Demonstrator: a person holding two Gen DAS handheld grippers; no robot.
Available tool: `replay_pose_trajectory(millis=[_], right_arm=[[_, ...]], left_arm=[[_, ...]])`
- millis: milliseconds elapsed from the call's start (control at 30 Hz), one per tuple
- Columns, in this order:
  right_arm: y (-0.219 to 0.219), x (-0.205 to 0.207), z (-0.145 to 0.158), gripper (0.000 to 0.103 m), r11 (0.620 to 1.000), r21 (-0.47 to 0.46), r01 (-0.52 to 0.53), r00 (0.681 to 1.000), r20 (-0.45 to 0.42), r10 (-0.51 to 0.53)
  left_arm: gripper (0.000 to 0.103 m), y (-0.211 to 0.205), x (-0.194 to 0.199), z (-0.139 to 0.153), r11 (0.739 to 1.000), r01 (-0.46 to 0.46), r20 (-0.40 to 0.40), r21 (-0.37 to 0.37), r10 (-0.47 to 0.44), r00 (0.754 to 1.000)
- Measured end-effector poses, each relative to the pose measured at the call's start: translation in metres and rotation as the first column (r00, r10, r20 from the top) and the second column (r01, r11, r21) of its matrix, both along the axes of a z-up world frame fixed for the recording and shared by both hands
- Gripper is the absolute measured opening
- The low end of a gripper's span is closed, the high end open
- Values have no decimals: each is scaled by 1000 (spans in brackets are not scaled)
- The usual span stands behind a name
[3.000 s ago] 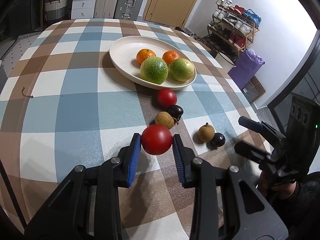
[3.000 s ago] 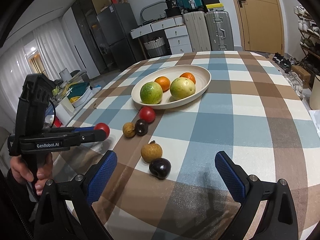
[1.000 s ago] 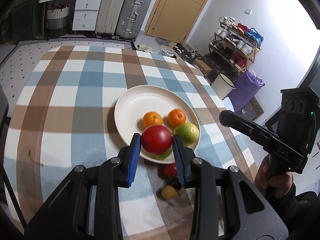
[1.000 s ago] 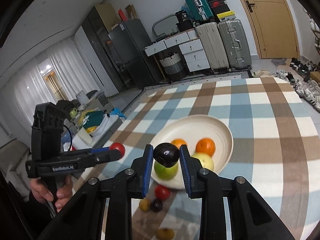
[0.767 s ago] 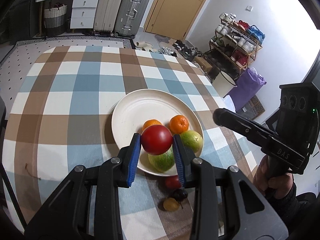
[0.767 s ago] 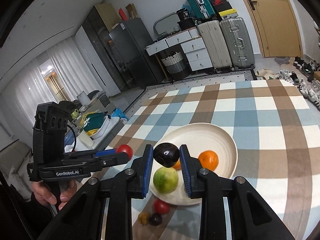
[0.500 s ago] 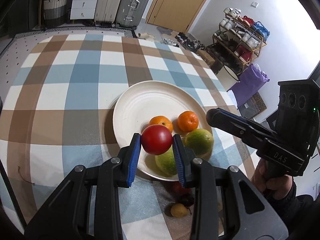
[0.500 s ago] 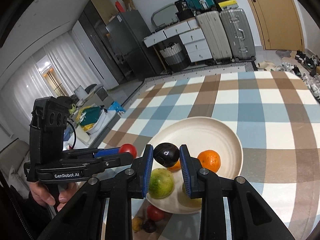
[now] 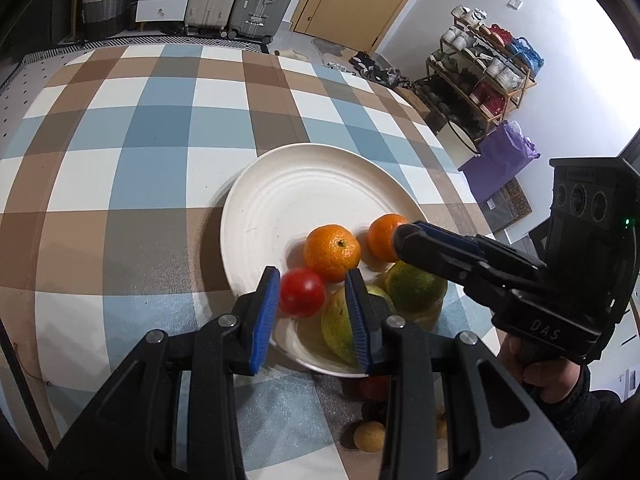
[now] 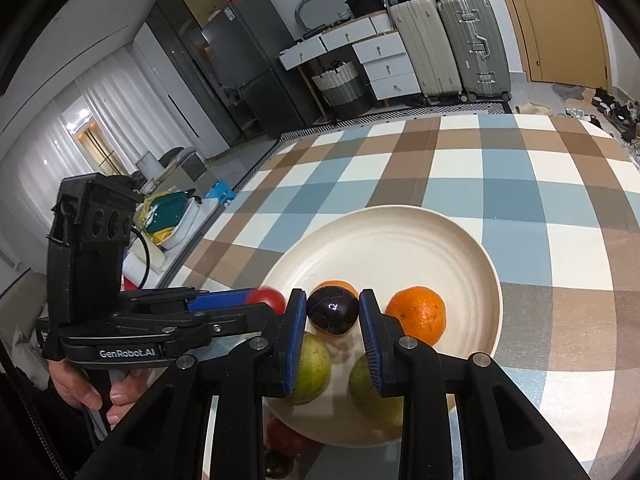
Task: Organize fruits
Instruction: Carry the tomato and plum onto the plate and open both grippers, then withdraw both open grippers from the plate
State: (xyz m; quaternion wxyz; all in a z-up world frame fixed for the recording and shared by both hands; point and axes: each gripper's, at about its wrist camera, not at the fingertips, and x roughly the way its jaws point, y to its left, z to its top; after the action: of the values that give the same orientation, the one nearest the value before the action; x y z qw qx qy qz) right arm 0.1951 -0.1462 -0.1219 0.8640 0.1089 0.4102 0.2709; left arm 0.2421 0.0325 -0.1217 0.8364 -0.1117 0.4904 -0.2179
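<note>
The left gripper [image 9: 312, 300] is over the near edge of the white plate [image 9: 280, 200]; its blue pads stand apart, and the red tomato [image 9: 302, 292] between them touches only the left pad, a gap on its other side. To the right, the right gripper [image 10: 332, 314] is clamped on a dark plum [image 10: 332, 309] above the plate, near two oranges [image 10: 418, 314].

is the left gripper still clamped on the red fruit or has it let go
Let go. The left gripper is open: its jaws stand wider than the red fruit, with a gap on its right.
</note>
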Motion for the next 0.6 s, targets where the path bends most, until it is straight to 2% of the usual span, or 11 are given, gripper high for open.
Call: replay_pose_trajectory(millis=[33, 100, 167, 267, 333, 400, 500, 600], right_arm=[[0, 0, -1, 29, 1000, -7, 6, 1000, 0, -6], [-3, -1, 0, 46, 1000, -6, 14, 1000, 6, -14], [-6, -4, 4, 55, 1000, 6, 23, 999, 27, -24], [-9, -11, 13, 57, 999, 9, 31, 998, 56, -32], [-11, -14, 17, 60, 999, 18, 38, 997, 64, -39], [-14, -19, 22, 71, 999, 24, 49, 996, 70, -50], [-15, -29, 29, 71, 998, 30, 49, 995, 91, -51], [-14, -41, 35, 75, 998, 22, 51, 992, 112, -53]], left_arm=[[30, 0, 0, 0, 1000, -2, 2, 7, 2, 1000], [30, 0, 0, 2, 1000, -3, 6, 10, 3, 1000], [30, 0, -3, 5, 1000, -6, 13, 12, 5, 1000], [31, 1, -9, 12, 1000, -11, 28, 19, 11, 1000], [37, 2, -15, 17, 1000, -16, 38, 25, 15, 999], [42, 3, -23, 23, 999, -22, 57, 35, 20, 998], [42, 3, -35, 31, 999, -25, 74, 47, 22, 997], [52, 5, -48, 39, 998, -41, 89, 57, 35, 995]])
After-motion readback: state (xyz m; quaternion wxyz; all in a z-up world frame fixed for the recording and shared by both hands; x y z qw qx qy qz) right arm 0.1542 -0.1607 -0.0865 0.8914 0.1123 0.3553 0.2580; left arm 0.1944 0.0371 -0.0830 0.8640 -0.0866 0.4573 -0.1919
